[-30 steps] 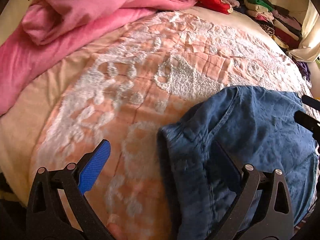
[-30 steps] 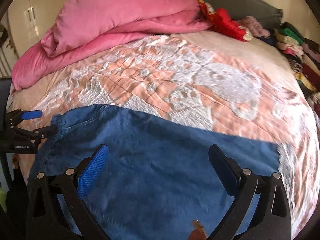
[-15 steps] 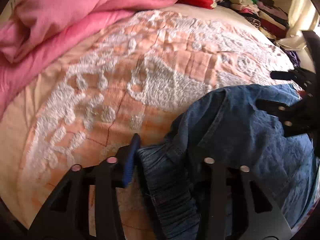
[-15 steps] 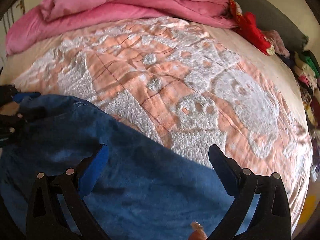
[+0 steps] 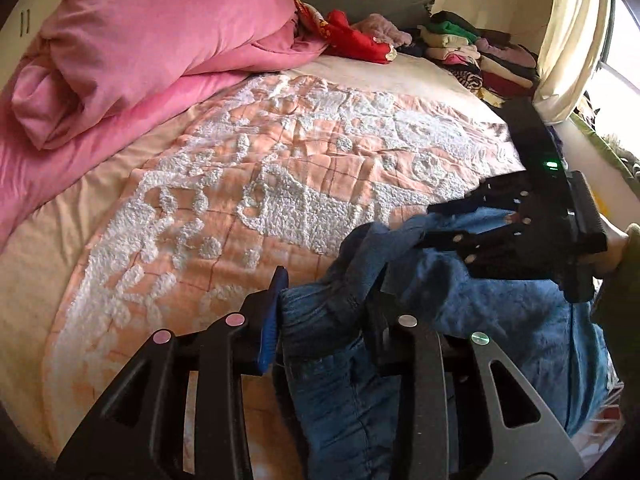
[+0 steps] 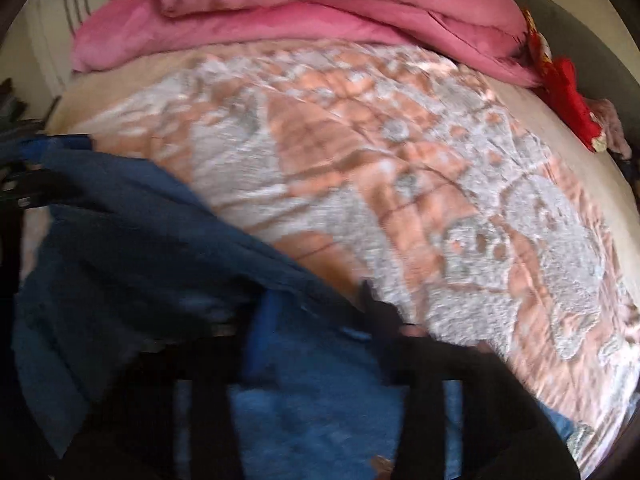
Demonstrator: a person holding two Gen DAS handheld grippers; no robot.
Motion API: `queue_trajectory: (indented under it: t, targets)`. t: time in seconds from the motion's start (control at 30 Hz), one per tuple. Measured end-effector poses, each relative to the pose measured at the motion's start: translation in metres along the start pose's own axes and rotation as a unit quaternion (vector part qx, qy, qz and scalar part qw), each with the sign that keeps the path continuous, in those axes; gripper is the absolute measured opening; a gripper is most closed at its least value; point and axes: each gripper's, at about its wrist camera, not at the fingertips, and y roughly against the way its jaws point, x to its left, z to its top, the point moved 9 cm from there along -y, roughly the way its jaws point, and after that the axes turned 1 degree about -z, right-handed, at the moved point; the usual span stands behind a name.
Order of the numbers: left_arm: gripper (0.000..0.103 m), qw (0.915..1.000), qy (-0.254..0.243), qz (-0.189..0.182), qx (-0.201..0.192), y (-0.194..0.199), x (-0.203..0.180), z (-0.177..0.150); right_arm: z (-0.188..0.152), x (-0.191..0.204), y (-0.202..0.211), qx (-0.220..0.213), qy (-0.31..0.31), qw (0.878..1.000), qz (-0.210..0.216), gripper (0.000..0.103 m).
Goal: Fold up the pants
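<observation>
The blue denim pants (image 5: 500, 320) lie bunched on the near right of the bed. My left gripper (image 5: 324, 312) is shut on their gathered waistband and holds it lifted. My right gripper (image 5: 448, 224) shows in the left wrist view, shut on the pants' upper edge just beyond. In the blurred right wrist view the pants (image 6: 160, 260) fill the lower left, and my right gripper (image 6: 316, 320) has its fingers closed on the cloth's edge.
The bed has a peach and white textured blanket (image 5: 280, 168). A pink duvet (image 5: 140, 48) is heaped at the far left. Red cloth (image 5: 356, 40) and stacks of folded clothes (image 5: 480, 56) line the far right. A curtain (image 5: 572, 32) hangs at right.
Both grippers closed on the pants: the left took the waistband first, then the right took the edge. The cloth is now lifted and bunched between them.
</observation>
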Motion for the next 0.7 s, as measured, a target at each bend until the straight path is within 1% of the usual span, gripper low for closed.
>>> queue_trajectory:
  t: [0.03,0.1,0.23,0.37,0.53,0.7]
  targets:
    - [0.026,1.0000,-0.003,0.003,-0.003,0.003,0.000,-0.001,-0.001,0.002,0.008,-0.012,-0.005,1.000,-0.009,0.017]
    - [0.026,1.0000,-0.006,0.006,-0.006,0.006,0.002,-0.002,-0.005,0.004,0.024,-0.028,-0.020,0.999,-0.015,0.012]
    - [0.026,0.9998,-0.015,0.003,-0.010,0.017,-0.002,-0.006,-0.017,0.011,0.071,-0.080,-0.059,0.995,-0.012,0.010]
    - [0.027,0.9991,-0.036,0.000,-0.023,0.033,-0.015,-0.012,-0.035,0.022,0.112,-0.111,-0.082,0.990,-0.015,0.009]
    - [0.027,0.9973,-0.065,-0.008,-0.033,0.056,-0.032,-0.026,-0.069,0.052,0.154,-0.132,-0.107,0.985,-0.010,0.009]
    - [0.027,0.9963,-0.077,-0.023,-0.032,0.076,-0.044,-0.050,-0.110,0.089,0.174,-0.131,-0.134,0.982,0.006,0.009]
